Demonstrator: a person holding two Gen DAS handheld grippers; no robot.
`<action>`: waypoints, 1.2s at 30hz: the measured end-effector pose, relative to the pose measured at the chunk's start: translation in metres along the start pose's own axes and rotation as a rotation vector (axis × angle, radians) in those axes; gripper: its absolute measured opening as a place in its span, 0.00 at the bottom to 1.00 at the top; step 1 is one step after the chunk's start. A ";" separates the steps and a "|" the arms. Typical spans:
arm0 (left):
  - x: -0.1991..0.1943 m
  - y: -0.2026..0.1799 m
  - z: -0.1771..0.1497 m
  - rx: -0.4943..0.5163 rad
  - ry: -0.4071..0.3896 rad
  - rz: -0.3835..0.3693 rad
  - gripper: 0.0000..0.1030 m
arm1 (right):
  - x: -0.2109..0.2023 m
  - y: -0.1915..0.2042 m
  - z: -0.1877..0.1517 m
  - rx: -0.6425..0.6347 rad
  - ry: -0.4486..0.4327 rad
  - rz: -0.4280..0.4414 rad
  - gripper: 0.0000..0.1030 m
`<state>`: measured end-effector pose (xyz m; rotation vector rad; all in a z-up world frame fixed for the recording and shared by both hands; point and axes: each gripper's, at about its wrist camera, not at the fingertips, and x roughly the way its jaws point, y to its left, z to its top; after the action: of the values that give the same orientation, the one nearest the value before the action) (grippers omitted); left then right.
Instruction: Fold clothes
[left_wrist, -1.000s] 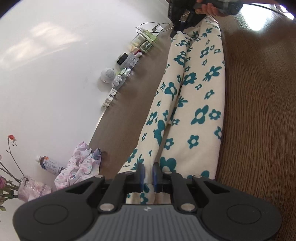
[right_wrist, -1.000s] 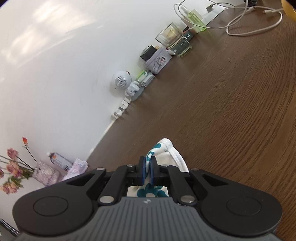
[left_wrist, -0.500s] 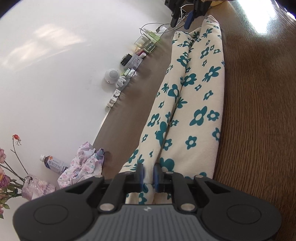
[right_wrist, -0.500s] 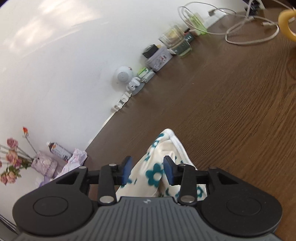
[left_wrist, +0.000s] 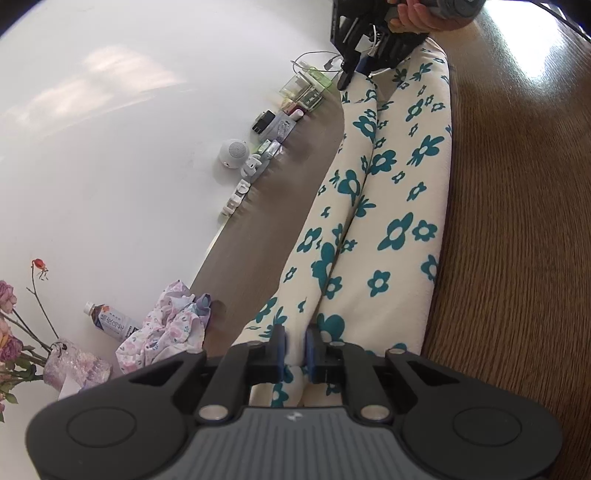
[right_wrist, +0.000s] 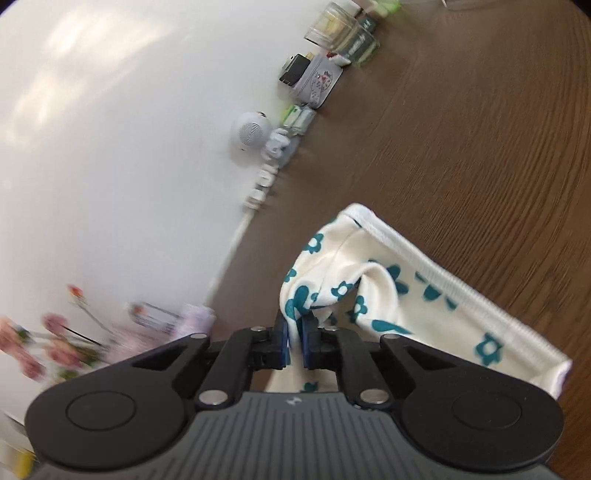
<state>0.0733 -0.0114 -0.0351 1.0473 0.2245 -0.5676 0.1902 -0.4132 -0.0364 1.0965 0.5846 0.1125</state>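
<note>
Cream fabric printed with teal flowers, a pair of trousers (left_wrist: 384, 206), lies stretched along the brown wooden table (left_wrist: 517, 258) in the left wrist view; the left gripper (left_wrist: 294, 341) pinches its near end. At the far end a hand (left_wrist: 417, 14) holds the other tool. In the right wrist view, the right gripper (right_wrist: 294, 334) is clamped on a bunched fold near the ribbed waistband (right_wrist: 443, 280).
</note>
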 end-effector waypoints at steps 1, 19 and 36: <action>0.000 0.000 -0.001 -0.007 -0.003 0.001 0.10 | 0.000 -0.007 0.000 0.026 0.002 0.001 0.06; 0.000 -0.002 -0.003 -0.007 -0.013 0.018 0.10 | -0.007 0.054 0.001 -0.357 -0.054 -0.297 0.18; 0.008 -0.006 0.005 0.153 0.002 0.154 0.13 | -0.035 0.007 -0.002 -0.258 -0.059 -0.232 0.02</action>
<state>0.0758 -0.0206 -0.0407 1.2017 0.1015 -0.4493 0.1614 -0.4213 -0.0176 0.7741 0.6209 -0.0452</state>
